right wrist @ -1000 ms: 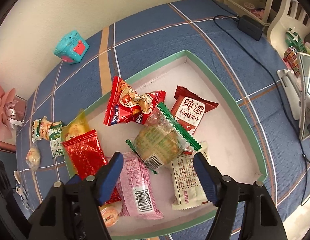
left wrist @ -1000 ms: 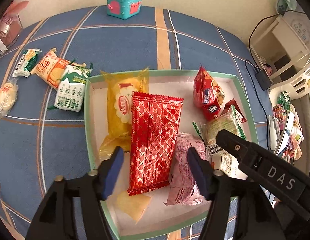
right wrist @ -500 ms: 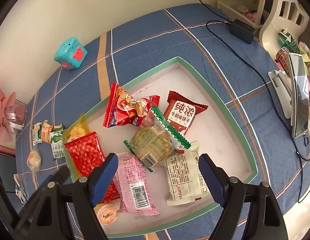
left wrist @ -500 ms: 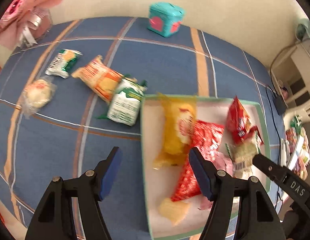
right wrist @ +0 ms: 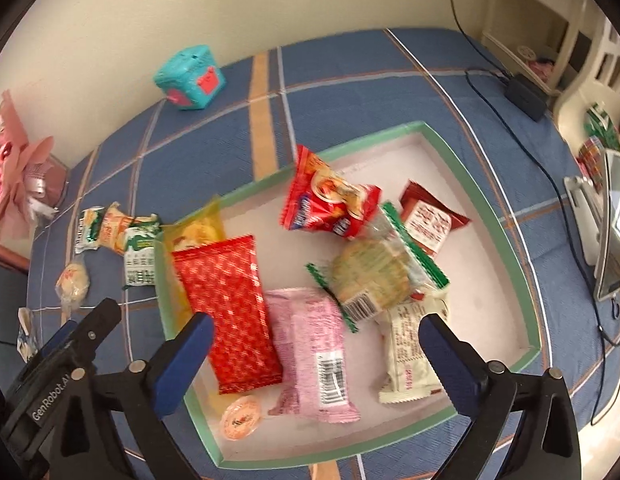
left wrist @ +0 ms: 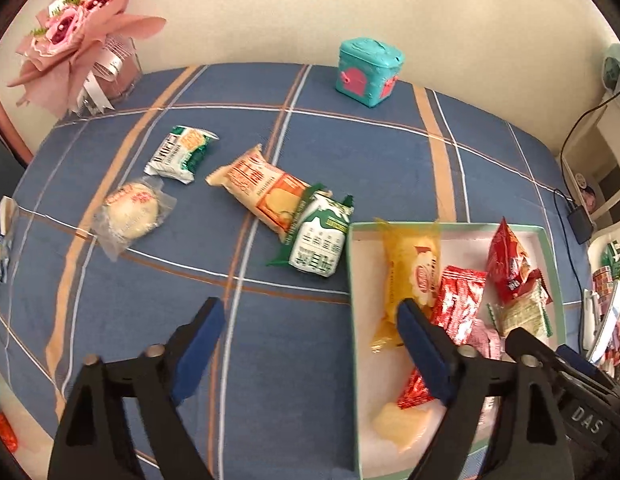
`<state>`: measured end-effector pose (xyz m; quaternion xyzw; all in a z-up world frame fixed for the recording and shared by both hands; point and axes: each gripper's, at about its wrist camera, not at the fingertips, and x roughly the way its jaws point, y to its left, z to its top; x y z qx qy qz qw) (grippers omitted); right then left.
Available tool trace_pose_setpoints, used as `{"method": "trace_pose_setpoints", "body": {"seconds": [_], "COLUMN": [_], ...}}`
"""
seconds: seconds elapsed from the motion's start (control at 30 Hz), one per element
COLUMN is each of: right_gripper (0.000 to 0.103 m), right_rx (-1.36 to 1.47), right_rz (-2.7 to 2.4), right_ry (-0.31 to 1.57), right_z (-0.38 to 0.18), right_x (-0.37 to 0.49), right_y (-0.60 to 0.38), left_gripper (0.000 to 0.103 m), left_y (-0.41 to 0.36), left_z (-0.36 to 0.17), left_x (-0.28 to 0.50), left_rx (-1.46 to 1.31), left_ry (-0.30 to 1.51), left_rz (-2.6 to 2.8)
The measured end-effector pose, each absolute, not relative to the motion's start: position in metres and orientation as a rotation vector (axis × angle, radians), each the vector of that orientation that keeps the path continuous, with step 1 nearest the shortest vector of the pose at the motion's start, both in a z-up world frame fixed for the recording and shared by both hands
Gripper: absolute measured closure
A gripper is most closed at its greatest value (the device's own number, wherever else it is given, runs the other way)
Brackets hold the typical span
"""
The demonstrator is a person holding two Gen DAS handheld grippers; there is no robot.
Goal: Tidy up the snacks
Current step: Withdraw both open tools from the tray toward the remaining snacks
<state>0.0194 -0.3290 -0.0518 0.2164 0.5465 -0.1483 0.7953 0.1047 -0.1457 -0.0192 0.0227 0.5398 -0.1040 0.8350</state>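
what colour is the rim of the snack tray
Pale green rim, clearest in the right wrist view.

We see a matt woven blue plaid cloth (left wrist: 350, 152) under everything. Ahead of the right gripper (right wrist: 316, 354), whose black plastic arms carry smooth blue pads (right wrist: 182, 360), sits a green-rimmed matt paperboard tray (right wrist: 506, 240) holding a glossy red foil packet (right wrist: 230, 300) and a shiny pink plastic wrapper (right wrist: 314, 344). Beyond the left gripper (left wrist: 308, 344) lies a clear crinkled film round cake wrapper (left wrist: 130, 212).
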Motion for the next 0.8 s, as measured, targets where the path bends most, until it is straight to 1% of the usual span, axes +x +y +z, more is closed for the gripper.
{"method": "trace_pose_setpoints", "body": {"seconds": [0.3, 0.5, 0.8], "right_gripper": [0.0, 0.0, 0.0], "right_rx": [0.444, 0.454, 0.385], "right_rz": [-0.222, -0.197, -0.202], "right_ry": [1.1, 1.095, 1.089], "right_z": [-0.038, -0.042, -0.044], "right_x": [0.028, 0.031, 0.036], "right_y": [-0.31, -0.303, -0.286], "left_gripper": [0.011, 0.011, 0.011], "left_y": [-0.138, -0.133, -0.116], "left_z": [-0.014, -0.013, -0.018], "left_x": [0.105, 0.107, 0.117], "left_rx": [0.051, 0.072, 0.026], "left_ry": [1.109, 1.101, 1.124], "left_rz": [-0.195, -0.181, -0.193]}}
